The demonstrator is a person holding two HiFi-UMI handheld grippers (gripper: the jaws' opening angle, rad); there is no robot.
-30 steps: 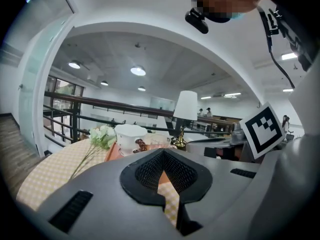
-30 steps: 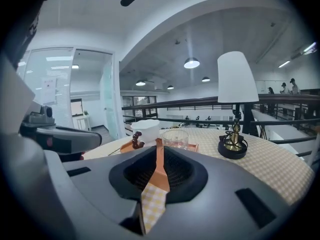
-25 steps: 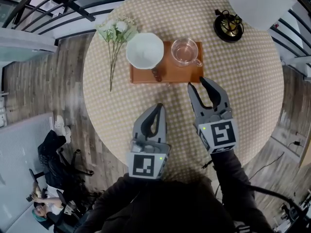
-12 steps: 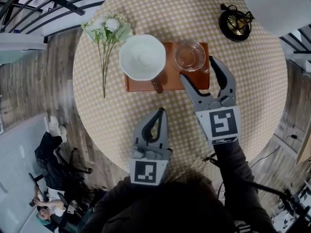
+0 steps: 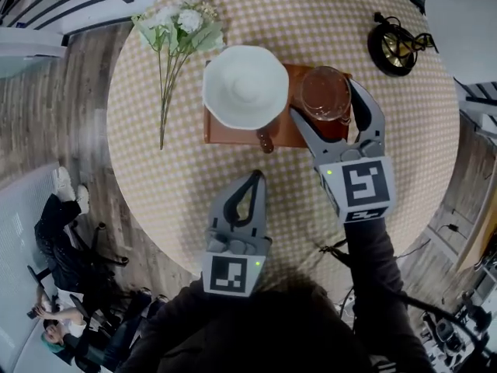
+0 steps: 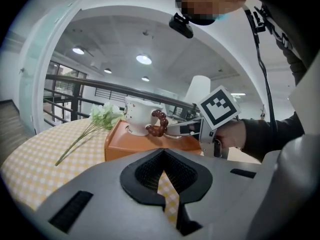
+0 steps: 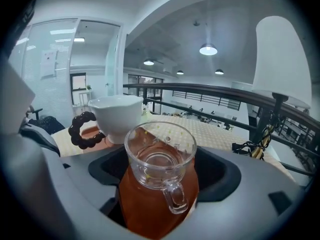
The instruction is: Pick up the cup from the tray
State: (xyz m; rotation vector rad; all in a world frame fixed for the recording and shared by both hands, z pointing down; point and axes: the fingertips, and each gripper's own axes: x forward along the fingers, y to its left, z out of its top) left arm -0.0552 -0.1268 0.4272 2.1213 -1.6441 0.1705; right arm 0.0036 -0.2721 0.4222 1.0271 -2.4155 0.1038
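The glass cup (image 7: 160, 156) is seen standing upright on the right end of the orange tray (image 5: 225, 136), just beside the white cup (image 5: 245, 86), on the checked worktop (image 5: 186, 177). It is bracketed by the right gripper (image 5: 324, 103), whose jaws are being opened wide; the cup stands between them, but no pad is seen pressing on the glass, so nothing is held yet. The left gripper (image 5: 250, 179) is held closed and empty over the worktop, well apart from the tray. The step in hand is judged to be the grasp itself. It would be done best if the jaws were lowered until the pads face the straight wall below the rim, then closed evenly from both sides, with the small handle, which points back toward the gripper, left free in the gap. As the glass is smooth and likely slippery, a firm, centred squeeze is advised before a straight upward lift. The white cup's beaded handle lies near the left-hand jaw and should not be knocked.
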